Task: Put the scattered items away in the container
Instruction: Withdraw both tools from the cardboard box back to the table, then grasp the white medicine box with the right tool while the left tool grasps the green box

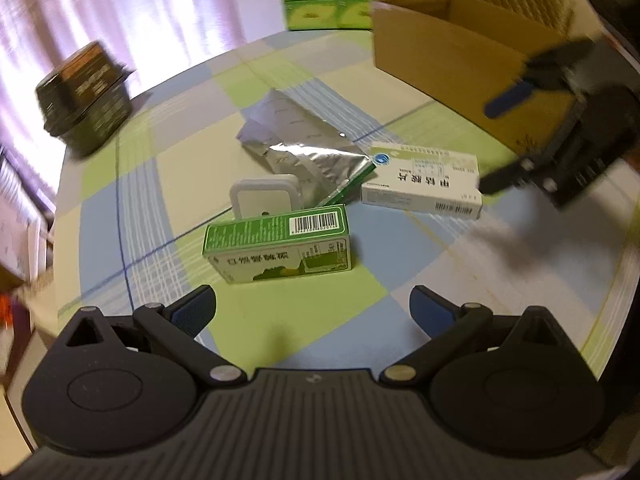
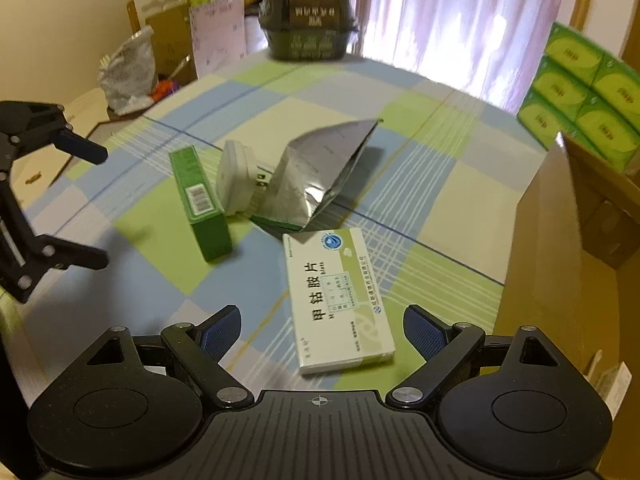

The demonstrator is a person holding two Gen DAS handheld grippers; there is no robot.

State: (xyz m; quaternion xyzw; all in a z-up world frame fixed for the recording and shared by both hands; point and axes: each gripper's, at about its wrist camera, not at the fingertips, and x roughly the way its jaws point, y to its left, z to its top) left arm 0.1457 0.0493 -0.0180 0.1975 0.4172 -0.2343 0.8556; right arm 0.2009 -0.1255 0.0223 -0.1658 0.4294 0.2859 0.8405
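The cardboard box [image 1: 460, 52], the open container, is standing at the far right of the checked tablecloth [image 1: 160, 184] in the left wrist view; in the right wrist view only its near wall [image 2: 560, 280] is showing at the right edge. The scattered items are lying grouped mid-table: a green carton [image 1: 280, 244], a white medicine box [image 1: 424, 184], a silver foil pouch [image 1: 304, 144] and a small white rounded case [image 1: 264, 200].

The left gripper [image 1: 312, 308] is hovering with its jaws spread wide and empty, the green carton just beyond them. The right gripper [image 2: 320, 332] is likewise gaping wide and holding nothing, with the near end of the white medicine box [image 2: 336, 300] lying between its fingertips.

Only the left view is showing the carton's barcode face and the right gripper [image 1: 560, 136] blurred beside the cardboard box. Only the right view is showing the clutter beyond the table: a plastic bag [image 2: 128, 72] and a pink sheet [image 2: 220, 32].

The white box is reading "甲钴胺片". A dark tub [image 2: 308, 20] is sitting at the far edge, its lettering too blurred to read. Green tissue packs [image 2: 584, 96] are stacked behind.
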